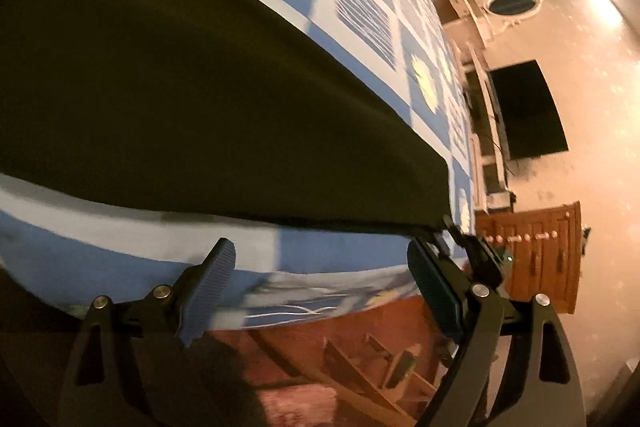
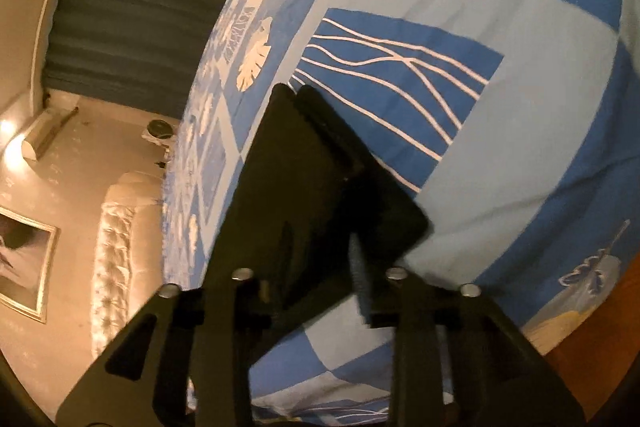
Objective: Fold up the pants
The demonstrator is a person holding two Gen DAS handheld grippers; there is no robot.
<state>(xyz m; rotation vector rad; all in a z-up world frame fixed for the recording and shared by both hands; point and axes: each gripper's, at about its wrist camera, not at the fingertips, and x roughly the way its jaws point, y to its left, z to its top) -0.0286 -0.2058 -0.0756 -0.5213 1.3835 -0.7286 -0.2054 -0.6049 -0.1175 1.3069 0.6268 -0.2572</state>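
Dark, near-black cloth of the pants [image 1: 192,99] lies spread flat on the bed's blue patchwork bedspread [image 1: 360,7] with white line and leaf prints. From the left wrist view the pants look like one long, smooth band with a straight edge and a squared corner near the bed's side, so I judge that at least one lengthwise fold is already made; a crosswise fold to shorten the band seems left to do, though I cannot count the layers.

The left gripper [image 1: 320,279] hangs with its fingers wide apart and nothing between them, just off the pants' near edge, over bare bedspread.

The right gripper [image 2: 316,267] is partly open. A dark folded end of the pants [image 2: 320,163] lies between and just ahead of its fingers, but that side is so black that I cannot tell whether the pads touch the cloth; it looks more like a loose hold or a release than a firm pinch.

Only the left view shows the long run of the pants, plus a brown wooden cabinet [image 1: 532,255] beyond the bed. Only the right view shows the stacked end of the cloth close up, and a cream tufted headboard [image 2: 116,247].
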